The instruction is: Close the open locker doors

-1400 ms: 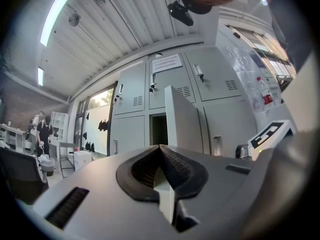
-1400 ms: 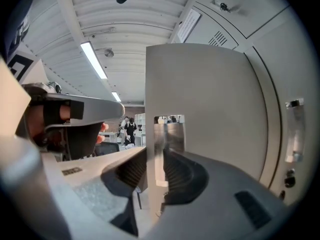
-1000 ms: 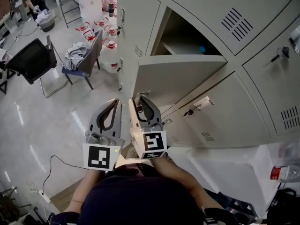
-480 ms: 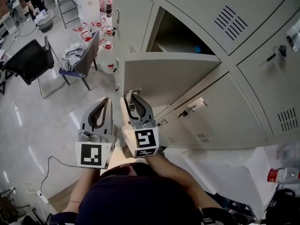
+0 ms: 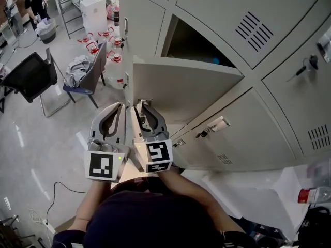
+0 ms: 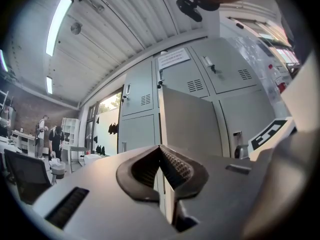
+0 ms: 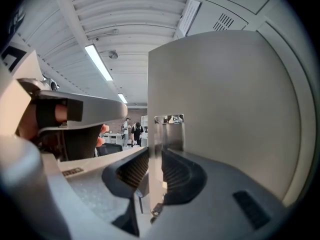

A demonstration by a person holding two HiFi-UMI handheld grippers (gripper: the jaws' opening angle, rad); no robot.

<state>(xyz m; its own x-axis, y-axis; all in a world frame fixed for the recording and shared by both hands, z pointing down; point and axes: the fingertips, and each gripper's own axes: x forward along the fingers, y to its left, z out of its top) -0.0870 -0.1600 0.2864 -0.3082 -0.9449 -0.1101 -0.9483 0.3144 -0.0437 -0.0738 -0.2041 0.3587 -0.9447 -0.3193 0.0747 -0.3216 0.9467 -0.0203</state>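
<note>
A grey locker door (image 5: 186,84) stands swung out in front of its dark open compartment (image 5: 189,43). My right gripper (image 5: 140,103) sits at the door's free lower corner. In the right gripper view its jaws have just been closing, and both pads of the right gripper (image 7: 155,151) now press on the thin door edge (image 7: 155,134). The door's face (image 7: 225,99) fills that view's right side. My left gripper (image 5: 123,105) is beside it on the left, shut on nothing. In the left gripper view, the left gripper (image 6: 160,148) points at the door (image 6: 187,124).
The lockers around it are shut, two with keys (image 5: 305,66) (image 5: 212,124) in their locks. A grey chair (image 5: 85,68), a black chair (image 5: 28,74), water bottles (image 5: 106,35) and a white cabinet (image 5: 95,6) stand on the floor to the left. A white-covered table (image 5: 258,190) is at lower right.
Both grippers have moved forward toward the lockers. The right gripper's jaws have narrowed onto the door's edge. The left gripper has drawn closer beside the right one.
</note>
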